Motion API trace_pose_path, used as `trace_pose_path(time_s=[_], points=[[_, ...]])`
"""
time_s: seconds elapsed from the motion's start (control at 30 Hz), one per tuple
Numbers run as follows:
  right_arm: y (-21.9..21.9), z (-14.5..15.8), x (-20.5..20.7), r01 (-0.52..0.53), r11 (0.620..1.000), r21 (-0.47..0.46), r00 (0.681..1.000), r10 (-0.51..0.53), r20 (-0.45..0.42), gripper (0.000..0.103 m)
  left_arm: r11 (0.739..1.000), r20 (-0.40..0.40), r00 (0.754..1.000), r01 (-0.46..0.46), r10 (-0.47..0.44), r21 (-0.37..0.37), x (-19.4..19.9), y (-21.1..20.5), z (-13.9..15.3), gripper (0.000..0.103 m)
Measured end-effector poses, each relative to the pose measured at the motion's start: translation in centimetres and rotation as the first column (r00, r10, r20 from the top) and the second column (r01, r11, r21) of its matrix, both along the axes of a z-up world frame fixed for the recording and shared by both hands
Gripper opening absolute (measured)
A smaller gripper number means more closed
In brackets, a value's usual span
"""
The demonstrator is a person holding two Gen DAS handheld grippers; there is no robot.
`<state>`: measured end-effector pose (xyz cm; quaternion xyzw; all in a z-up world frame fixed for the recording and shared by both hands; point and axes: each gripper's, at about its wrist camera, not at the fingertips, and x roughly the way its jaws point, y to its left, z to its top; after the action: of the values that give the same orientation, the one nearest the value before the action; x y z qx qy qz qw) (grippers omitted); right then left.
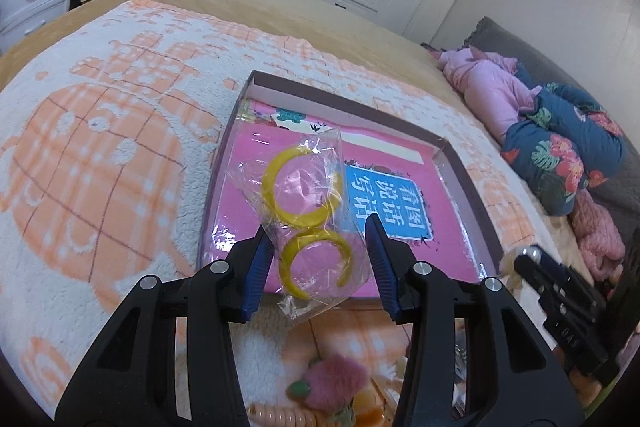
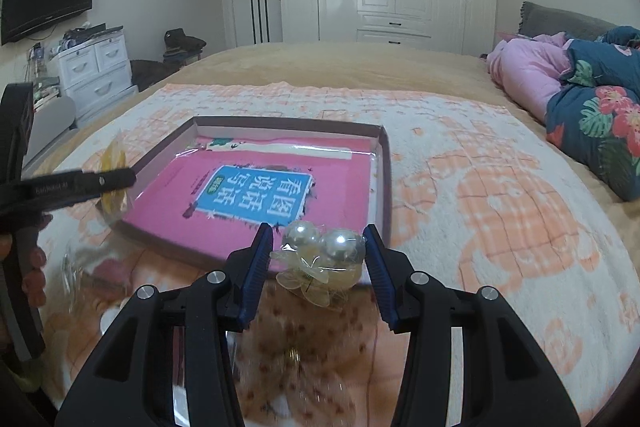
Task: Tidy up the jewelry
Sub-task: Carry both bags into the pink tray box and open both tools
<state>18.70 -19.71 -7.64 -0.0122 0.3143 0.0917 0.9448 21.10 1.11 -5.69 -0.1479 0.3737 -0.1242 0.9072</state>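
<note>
My left gripper [image 1: 316, 239] is shut on a clear plastic bag with two yellow open hoops [image 1: 308, 195], held over the near edge of a shallow cardboard box [image 1: 352, 107]. A pink book with a blue label [image 1: 384, 203] lies in the box. My right gripper [image 2: 318, 247] is shut on a small clear bag with two large pearl beads [image 2: 324, 255], held just above the box's near right corner [image 2: 386, 187]. In the right wrist view the left gripper [image 2: 116, 179] reaches in from the left with its yellow bag. In the left wrist view the right gripper [image 1: 524, 259] shows at the right.
The box lies on an orange and white fleece blanket [image 1: 100, 167] spread over a bed. A pink pompom and other small accessories [image 1: 332, 383] lie near the front edge. Folded pink and floral quilts [image 2: 580, 99] are piled at the right.
</note>
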Motion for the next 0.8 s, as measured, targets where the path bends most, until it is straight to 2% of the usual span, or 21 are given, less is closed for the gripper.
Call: trace_pose_path(time_s=[0.4, 0.7, 0.8], points=[[0.8, -1.5, 4.8, 0.009, 1.0, -0.024, 0.997, -0.011, -0.076, 0.045, 1.0, -0.044, 0.999, 0.025, -0.024, 0.009, 1.4, -0.7, -1.3, 0.037], [1.3, -2.7, 5.9, 0.015, 1.0, -0.021, 0.993, -0.018, -0.119, 0.046, 1.0, -0.049, 0.998, 0.027, -0.027, 0.005, 1.7, -0.7, -1.6, 0.037], [1.2, -2.5, 5.7, 0.018, 1.0, -0.01, 0.994, -0.019, -0.107, 0.057, 1.0, -0.05, 0.998, 0.027, -0.027, 0.004, 1.8, -0.7, -1.6, 0.037]])
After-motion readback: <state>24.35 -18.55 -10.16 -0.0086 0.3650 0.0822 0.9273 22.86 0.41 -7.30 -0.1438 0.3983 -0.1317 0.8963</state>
